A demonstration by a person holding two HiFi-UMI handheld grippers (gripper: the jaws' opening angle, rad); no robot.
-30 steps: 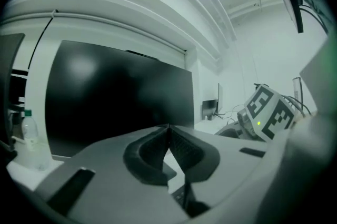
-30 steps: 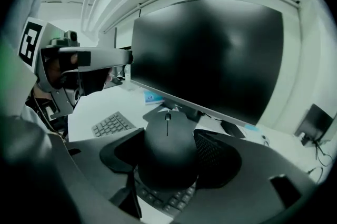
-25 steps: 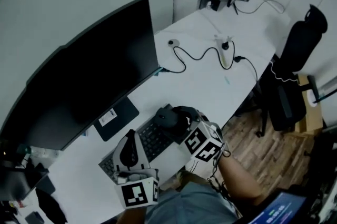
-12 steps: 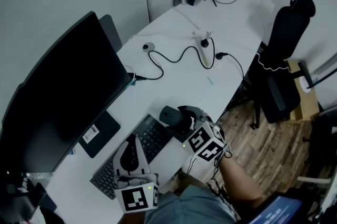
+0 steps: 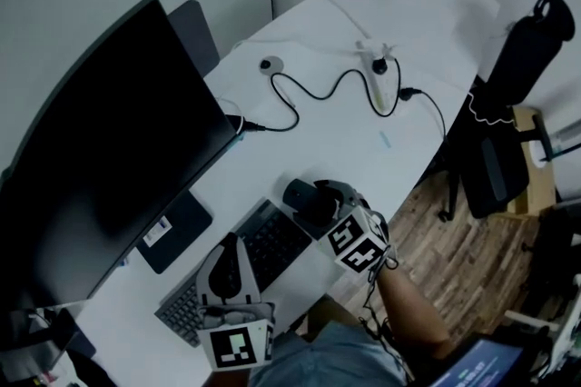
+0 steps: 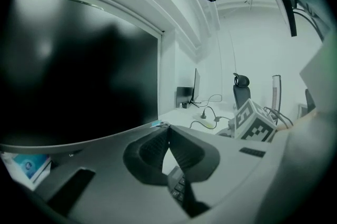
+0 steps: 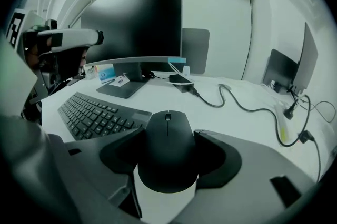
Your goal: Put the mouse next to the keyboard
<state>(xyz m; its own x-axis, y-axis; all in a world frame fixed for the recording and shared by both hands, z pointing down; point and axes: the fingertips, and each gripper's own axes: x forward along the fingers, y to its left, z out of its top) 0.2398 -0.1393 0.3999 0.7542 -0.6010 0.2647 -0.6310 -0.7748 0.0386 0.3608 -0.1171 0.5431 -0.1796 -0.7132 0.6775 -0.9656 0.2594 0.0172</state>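
A black mouse (image 7: 168,149) sits between the jaws of my right gripper (image 7: 168,157), with both pads against its sides. In the head view the mouse (image 5: 298,193) is at the right end of the black keyboard (image 5: 259,251), low over the white desk; whether it rests on the desk I cannot tell. The right gripper (image 5: 310,200) reaches in from the desk's near edge. The keyboard (image 7: 97,112) lies just left of the mouse. My left gripper (image 5: 229,247) hovers over the keyboard's middle. Its jaws meet at the tips with nothing between them (image 6: 168,131).
A large dark monitor (image 5: 100,140) stands behind the keyboard on a flat base (image 5: 172,231). A black cable (image 5: 318,90) snakes across the desk (image 5: 363,149) farther back. An office chair (image 5: 508,104) stands right of the desk. A person's forearm (image 5: 413,308) holds the right gripper.
The head view has swung about. The right gripper stays shut on the mouse at the keyboard's right end. The left gripper has hardly moved over the keyboard.
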